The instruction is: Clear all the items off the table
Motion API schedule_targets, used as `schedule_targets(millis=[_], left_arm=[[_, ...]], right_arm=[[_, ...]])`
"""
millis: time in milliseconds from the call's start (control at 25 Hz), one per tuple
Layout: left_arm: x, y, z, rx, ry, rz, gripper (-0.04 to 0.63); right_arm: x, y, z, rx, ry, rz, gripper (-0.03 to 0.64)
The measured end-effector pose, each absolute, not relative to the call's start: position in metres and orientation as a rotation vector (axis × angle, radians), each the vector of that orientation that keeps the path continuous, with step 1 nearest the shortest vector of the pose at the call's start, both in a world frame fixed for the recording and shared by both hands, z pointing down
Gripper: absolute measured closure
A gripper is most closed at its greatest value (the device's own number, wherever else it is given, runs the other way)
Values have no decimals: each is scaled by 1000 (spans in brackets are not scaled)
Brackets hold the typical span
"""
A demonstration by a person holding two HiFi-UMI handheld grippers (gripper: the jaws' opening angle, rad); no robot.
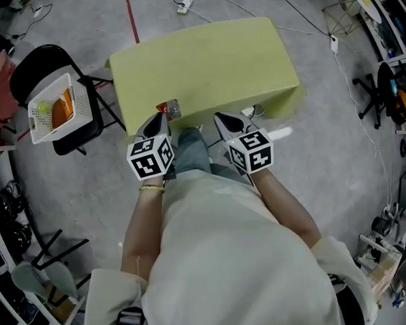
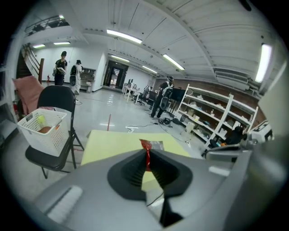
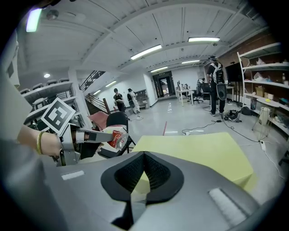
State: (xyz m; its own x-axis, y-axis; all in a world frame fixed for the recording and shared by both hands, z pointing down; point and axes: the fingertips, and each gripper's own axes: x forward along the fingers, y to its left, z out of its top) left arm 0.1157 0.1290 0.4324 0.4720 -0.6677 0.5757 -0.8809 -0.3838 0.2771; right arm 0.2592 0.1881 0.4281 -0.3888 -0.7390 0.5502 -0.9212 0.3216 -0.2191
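My left hand-held gripper (image 1: 162,118) pinches the red packet (image 1: 169,110) at the worktop's (image 1: 211,63) near edge; the white basket (image 1: 83,103) lies well off to its left, farther from my right hand-held gripper (image 1: 222,118), which is pressed together and empty.

The person wears a loose, pale cream top (image 1: 228,259) with short, wide sleeves (image 1: 111,296), and grey-blue trousers (image 1: 190,151). A thin gold bracelet (image 1: 151,189) circles the left wrist.

The left claw (image 1: 160,116) and the right claw (image 1: 219,117) look alike. Each has a smooth light-grey shell that narrows towards the tip. Each carries a white cube (image 1: 150,158) printed with black square markers at the back. Seen along each claw, black ribbed pads (image 2: 133,170) line the two jaws, set inside a dark, rounded hollow in the grey shell.
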Motion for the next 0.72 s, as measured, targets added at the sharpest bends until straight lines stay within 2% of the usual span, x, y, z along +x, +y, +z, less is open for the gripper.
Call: schedule_targets(millis=[720], left_arm=[[-25, 166, 422, 1948, -1589, 360, 571]], right_arm=[[135, 187, 425, 1125, -2384, 616, 618]])
